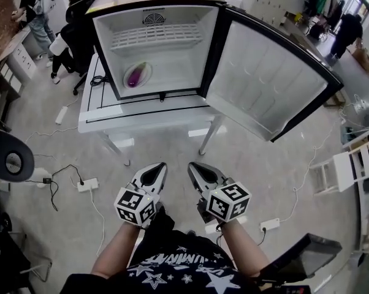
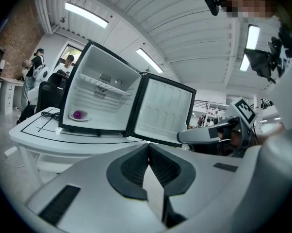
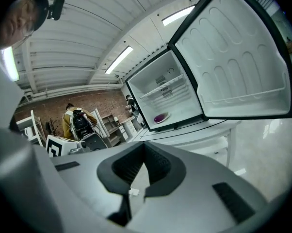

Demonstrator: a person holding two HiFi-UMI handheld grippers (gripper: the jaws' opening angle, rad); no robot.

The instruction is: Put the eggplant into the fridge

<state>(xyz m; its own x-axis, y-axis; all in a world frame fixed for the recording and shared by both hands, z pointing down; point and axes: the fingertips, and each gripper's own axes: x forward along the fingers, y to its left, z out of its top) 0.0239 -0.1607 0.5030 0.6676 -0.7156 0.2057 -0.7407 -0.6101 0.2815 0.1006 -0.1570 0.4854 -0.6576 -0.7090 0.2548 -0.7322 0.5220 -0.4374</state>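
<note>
A purple eggplant [image 1: 136, 76] lies on a white plate [image 1: 146, 70] on the floor of a small fridge [image 1: 157, 48], whose door [image 1: 267, 81] hangs wide open to the right. The eggplant [image 2: 78, 114] also shows in the left gripper view, and the eggplant [image 3: 160, 117] in the right gripper view. Both grippers are well back from the fridge, low in the head view. My left gripper [image 1: 160, 166] is shut with nothing in it. Beside it, my right gripper [image 1: 191, 166] is shut and empty too.
The fridge stands on a white table [image 1: 105, 112]. Cables and power strips [image 1: 86, 184] lie on the floor at left, another strip [image 1: 270, 224] at right. White chairs [image 1: 350, 167] stand far right. People [image 1: 37, 8] stand behind the table at the upper left.
</note>
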